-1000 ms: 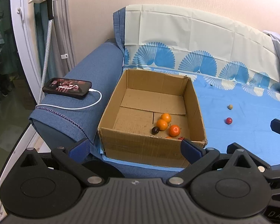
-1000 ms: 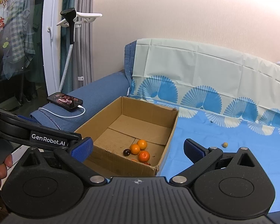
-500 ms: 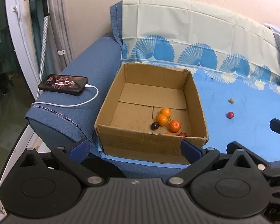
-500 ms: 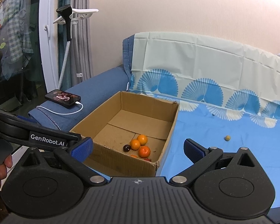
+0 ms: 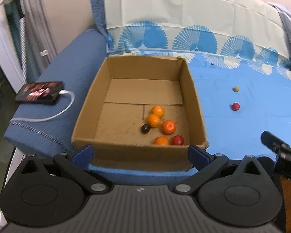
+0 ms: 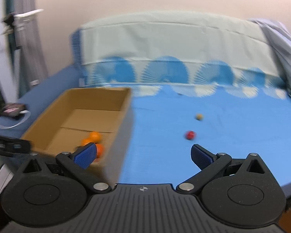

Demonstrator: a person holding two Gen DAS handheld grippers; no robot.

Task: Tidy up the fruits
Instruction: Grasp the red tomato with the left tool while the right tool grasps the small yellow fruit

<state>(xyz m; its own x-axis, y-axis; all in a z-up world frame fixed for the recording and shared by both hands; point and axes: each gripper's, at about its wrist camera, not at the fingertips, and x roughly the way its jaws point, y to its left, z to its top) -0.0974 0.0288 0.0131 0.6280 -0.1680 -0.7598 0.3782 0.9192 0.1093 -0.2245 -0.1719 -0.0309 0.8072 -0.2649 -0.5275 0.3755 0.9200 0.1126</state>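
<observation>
Right gripper (image 6: 143, 154) swung off box (image 6: 114, 104) toward red fruit (image 6: 190, 135) at 1 o'clock, view blurred, fingers wide, empty. Tan fruit (image 6: 199, 116) beyond. Left gripper (image 5: 139, 153) open, empty, over box; six fruits already inside. Two left.

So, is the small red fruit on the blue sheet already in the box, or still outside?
Outside. The small red fruit lies on the blue sheet, right of the cardboard box, apart from it.
</observation>
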